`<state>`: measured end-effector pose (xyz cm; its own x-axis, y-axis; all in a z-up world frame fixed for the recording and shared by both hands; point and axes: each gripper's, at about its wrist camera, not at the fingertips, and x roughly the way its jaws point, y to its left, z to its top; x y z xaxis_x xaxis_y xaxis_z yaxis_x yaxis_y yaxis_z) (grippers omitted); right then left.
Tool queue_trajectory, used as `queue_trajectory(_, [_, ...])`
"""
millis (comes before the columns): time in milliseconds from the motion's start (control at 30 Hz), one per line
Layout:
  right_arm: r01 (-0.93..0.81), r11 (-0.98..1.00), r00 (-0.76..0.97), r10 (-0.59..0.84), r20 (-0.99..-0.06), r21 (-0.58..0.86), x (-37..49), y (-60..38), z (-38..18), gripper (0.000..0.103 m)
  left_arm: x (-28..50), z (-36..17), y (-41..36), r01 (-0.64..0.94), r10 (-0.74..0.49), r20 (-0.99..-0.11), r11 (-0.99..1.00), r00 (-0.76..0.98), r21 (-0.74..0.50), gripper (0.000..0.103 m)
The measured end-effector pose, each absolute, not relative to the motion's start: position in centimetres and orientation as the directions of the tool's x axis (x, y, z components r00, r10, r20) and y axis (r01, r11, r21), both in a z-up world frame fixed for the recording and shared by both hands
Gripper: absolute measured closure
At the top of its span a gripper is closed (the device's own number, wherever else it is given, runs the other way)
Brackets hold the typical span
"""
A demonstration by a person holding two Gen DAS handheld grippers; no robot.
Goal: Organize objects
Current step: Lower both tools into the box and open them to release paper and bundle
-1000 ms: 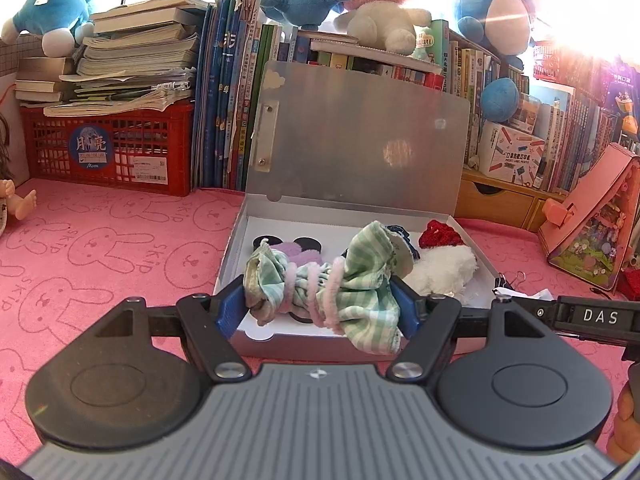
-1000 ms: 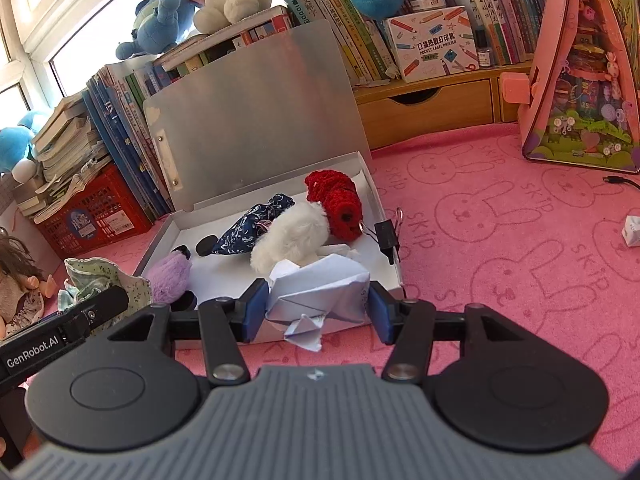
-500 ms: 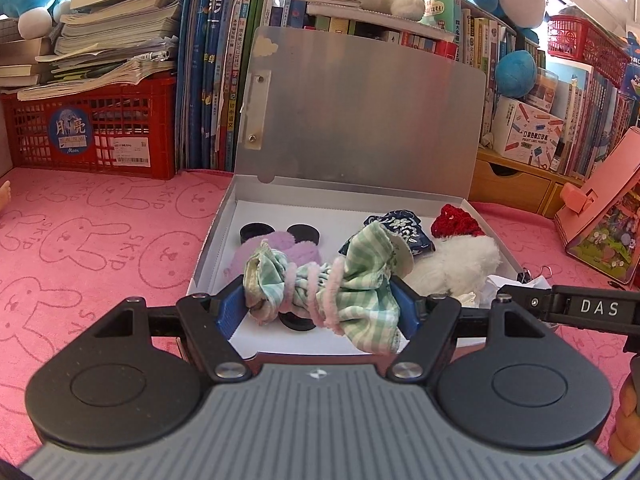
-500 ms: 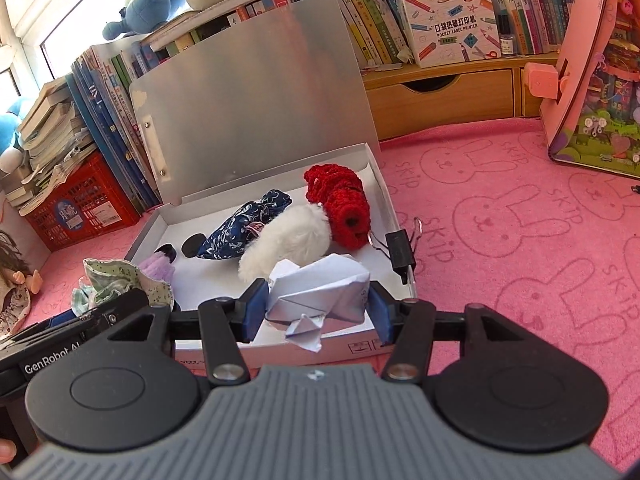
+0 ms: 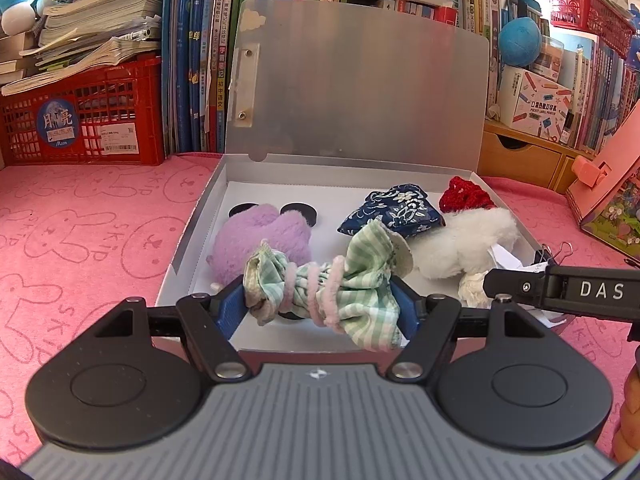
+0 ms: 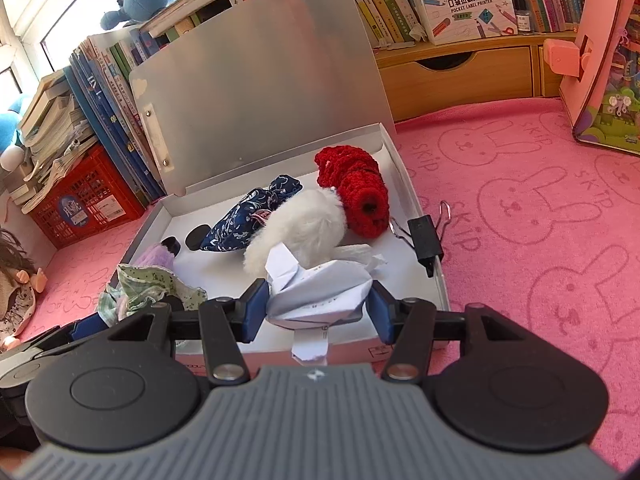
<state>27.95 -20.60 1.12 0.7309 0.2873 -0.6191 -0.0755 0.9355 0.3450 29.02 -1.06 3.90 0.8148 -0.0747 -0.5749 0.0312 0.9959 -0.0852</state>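
My left gripper is shut on a green checked cloth bundle wound with pink yarn, held over the front edge of the open white box. My right gripper is shut on a folded white paper, held over the box's front right part. Inside the box lie a purple fluffy item, a blue patterned pouch, a white fluffy item and a red knitted item. The cloth bundle also shows in the right wrist view.
The box lid stands open against books. A red crate stands at the back left. A black binder clip sits on the box's right rim. A pink toy house stands right. A wooden drawer unit is behind.
Both grippers have moved forward and down over the box with their loads still held. The box interior now shows closer in both views.
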Motion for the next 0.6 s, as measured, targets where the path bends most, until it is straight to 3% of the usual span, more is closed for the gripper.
queue_trajectory(400, [-0.1, 0.942, 0.764, 0.28, -0.582, 0.322, 27.4, -20.0, 0.6, 0.044, 29.4, 2.8, -1.7, 0.027, -0.047, -0.588, 0.999, 0.808, -0.043, 0.026])
queue_trajectory(600, [-0.107, 0.952, 0.785, 0.258, -0.564, 0.287, 26.8, -19.6, 0.4, 0.035, 29.4, 2.6, -1.8, 0.024, -0.046, -0.594, 0.999, 0.803, -0.045, 0.023])
